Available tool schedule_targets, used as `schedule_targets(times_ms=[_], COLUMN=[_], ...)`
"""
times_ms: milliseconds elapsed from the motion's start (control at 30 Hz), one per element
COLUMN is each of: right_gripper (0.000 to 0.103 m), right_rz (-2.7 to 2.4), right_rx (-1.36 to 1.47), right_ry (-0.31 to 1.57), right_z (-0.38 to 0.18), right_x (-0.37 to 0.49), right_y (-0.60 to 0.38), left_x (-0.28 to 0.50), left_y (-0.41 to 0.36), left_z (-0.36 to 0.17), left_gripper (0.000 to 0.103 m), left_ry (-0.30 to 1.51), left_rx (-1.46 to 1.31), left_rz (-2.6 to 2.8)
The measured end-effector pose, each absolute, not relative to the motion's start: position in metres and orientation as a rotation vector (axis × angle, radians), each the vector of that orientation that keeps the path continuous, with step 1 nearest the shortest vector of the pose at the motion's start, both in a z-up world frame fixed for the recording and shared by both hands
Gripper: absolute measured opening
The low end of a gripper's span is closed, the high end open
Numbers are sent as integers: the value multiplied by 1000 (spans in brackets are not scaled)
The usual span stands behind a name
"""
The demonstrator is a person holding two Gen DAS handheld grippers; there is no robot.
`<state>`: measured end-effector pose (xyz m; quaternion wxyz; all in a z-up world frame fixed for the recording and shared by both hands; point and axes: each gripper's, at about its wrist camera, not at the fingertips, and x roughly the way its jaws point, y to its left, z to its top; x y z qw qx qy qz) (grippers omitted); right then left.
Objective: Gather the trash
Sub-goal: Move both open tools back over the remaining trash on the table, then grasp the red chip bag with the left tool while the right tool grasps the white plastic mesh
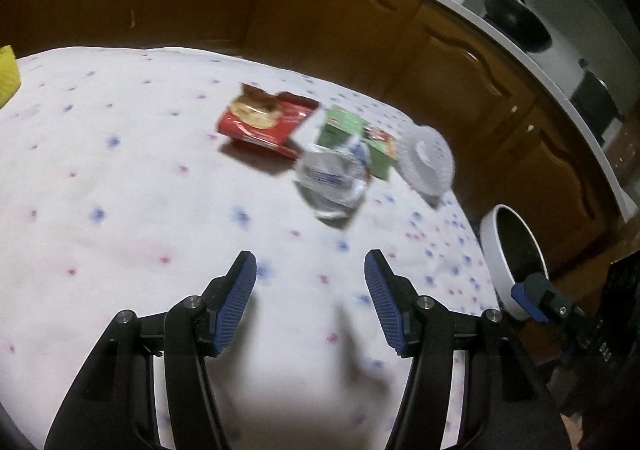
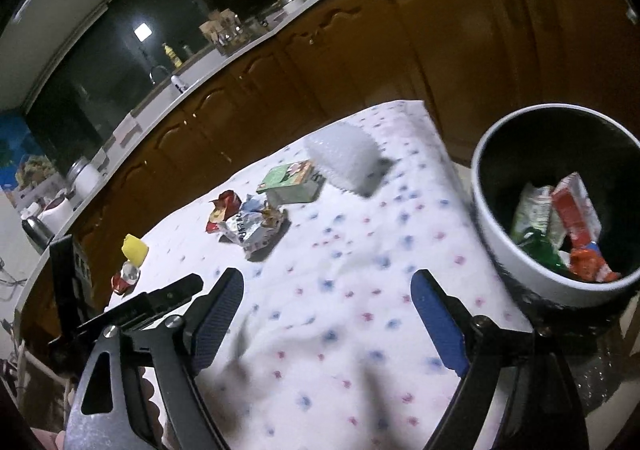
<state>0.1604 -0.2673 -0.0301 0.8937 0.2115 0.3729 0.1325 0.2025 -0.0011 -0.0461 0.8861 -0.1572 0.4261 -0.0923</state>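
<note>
Blurring smears crushed bottle (image 1: 334, 179) label; bin (image 2: 516, 270) bottom cut off; left gripper (image 1: 310, 300) and right gripper (image 2: 326, 322) gape empty

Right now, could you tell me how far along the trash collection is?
Partly done: several wrappers already lie in the bin. Nothing is in hand; the left hand-held gripper and right hand-held gripper are both open and empty. Left on the table: red wrapper, crushed bottle, green carton, clear cup.
</note>
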Motion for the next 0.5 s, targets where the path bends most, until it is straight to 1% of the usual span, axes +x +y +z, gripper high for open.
schedule_targets(times_ms=[400, 500], right_gripper=[87, 85], right_rz=[270, 254], right_rx=[424, 395], right_ry=[808, 789], right_z=[-41, -38], right_x=[202, 210], right_y=[-257, -252], left_x=[244, 260], left_y=[36, 44], left_z=[-49, -49], left_gripper=[57, 57], left_ry=[888, 887], left_rx=[-373, -397], left_rz=[-124, -124])
